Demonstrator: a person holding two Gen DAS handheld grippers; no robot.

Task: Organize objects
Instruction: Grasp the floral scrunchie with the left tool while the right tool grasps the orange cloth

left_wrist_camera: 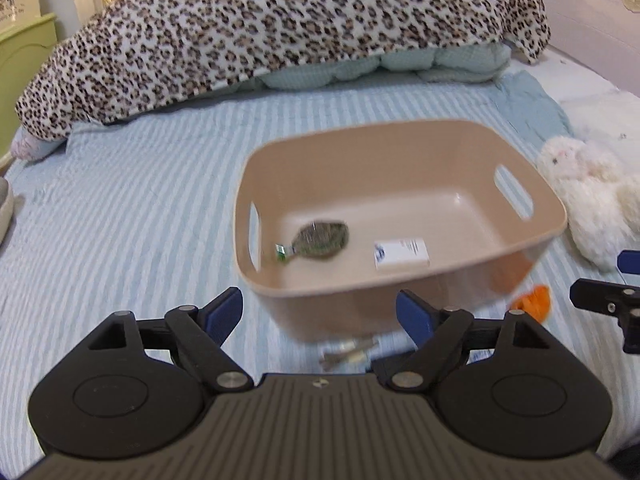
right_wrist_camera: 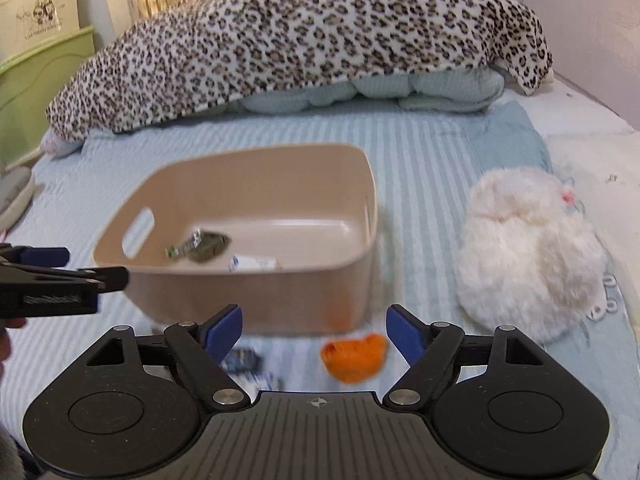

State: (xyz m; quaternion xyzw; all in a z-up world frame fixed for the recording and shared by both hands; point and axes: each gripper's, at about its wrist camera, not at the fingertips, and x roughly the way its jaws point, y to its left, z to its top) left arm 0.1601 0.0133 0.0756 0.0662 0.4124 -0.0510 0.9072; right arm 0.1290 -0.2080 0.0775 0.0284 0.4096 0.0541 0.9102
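I held both tools spread apart and empty over the bed: left tool [left_wrist_camera: 319, 310] near the beige bin [left_wrist_camera: 404, 284], right tool [right_wrist_camera: 314, 330] above the orange toy [right_wrist_camera: 354, 356] lying just before it. A square, low approach seemed wisest on soft bedding.

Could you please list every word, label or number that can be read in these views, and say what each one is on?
None can be read for certain.
White box in the beige bin: blue mark and small print, too blurred.
Green packet in the bin: label too small.
Cream cabinet: cartoon drawing with a line of lettering beneath, too small to read.
Small packets on the bed: blurred.
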